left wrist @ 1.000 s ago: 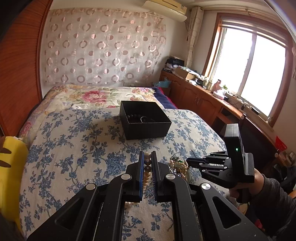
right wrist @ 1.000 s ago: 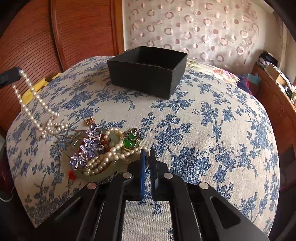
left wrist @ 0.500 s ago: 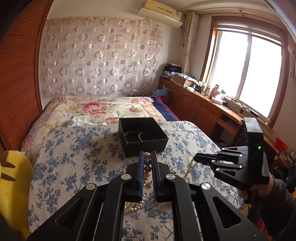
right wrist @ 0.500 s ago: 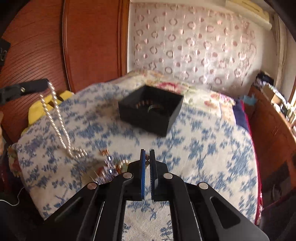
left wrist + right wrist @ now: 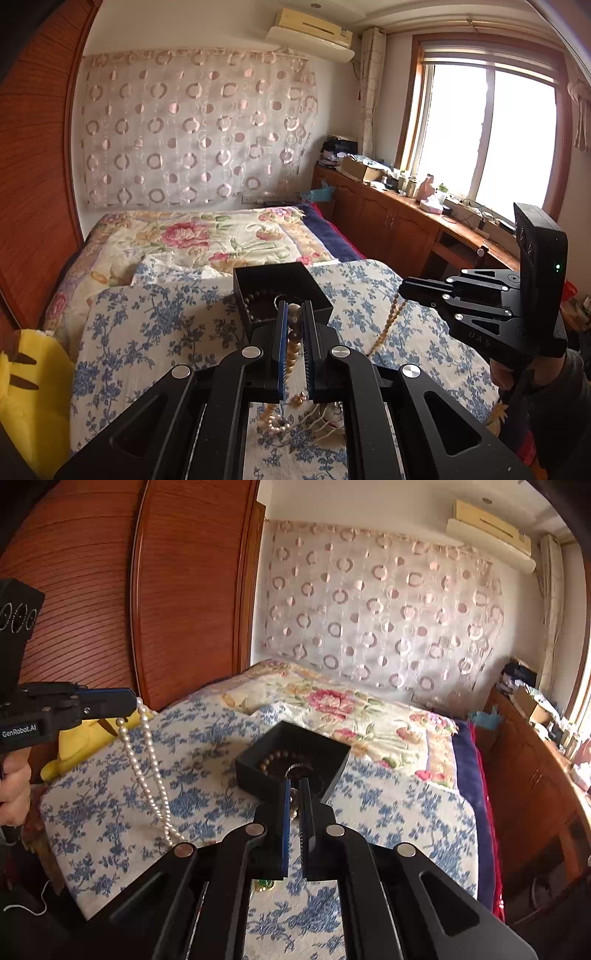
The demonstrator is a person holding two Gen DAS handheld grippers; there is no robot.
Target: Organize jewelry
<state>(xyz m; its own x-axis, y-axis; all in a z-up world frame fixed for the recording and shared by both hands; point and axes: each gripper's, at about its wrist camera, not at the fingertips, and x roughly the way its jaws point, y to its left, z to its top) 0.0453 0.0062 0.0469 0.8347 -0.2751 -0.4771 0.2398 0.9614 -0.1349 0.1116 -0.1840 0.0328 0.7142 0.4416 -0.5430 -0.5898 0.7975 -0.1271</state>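
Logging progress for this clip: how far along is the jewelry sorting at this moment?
Done: the black box already holds a brown bead bracelet. In hand: the left gripper is shut on a pearl necklace that hangs to the bedspread; the right gripper is shut on a beaded strand. Left: both strands are outside the box, and a small jewelry pile lies on the bedspread.
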